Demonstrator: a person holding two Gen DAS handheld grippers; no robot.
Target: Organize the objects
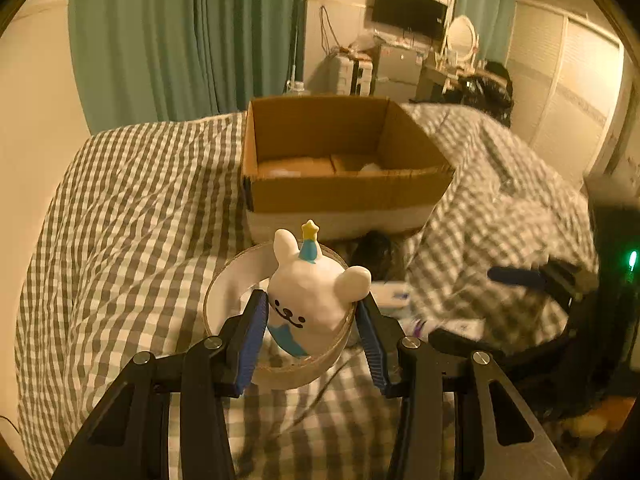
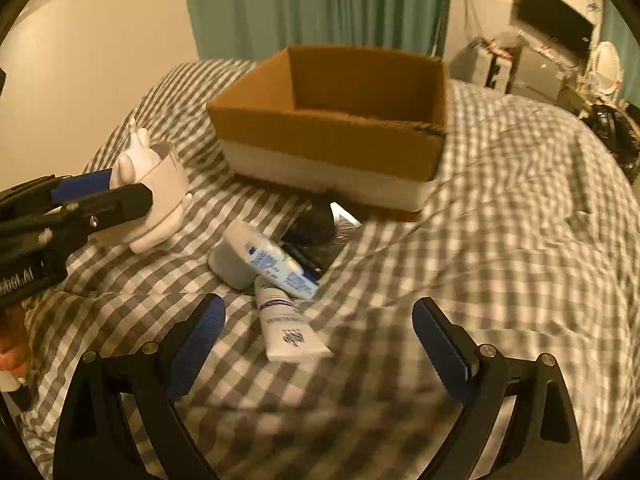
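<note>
A white bunny toy with a blue cone hat and yellow star sits inside a roll of tape. My left gripper is shut on the toy, one pad inside the roll and the other outside. In the right wrist view the toy hangs above the bed, held by the left gripper. My right gripper is open over a white tube and holds nothing. A blue-and-white tube, a grey pot and a dark object lie just beyond. The open cardboard box stands further back on the bed.
The checked bedspread is rumpled and drops off at the left towards a wall. Something pale lies inside the box. Green curtains, a screen and cluttered furniture stand beyond the bed. A hand shows at the left edge.
</note>
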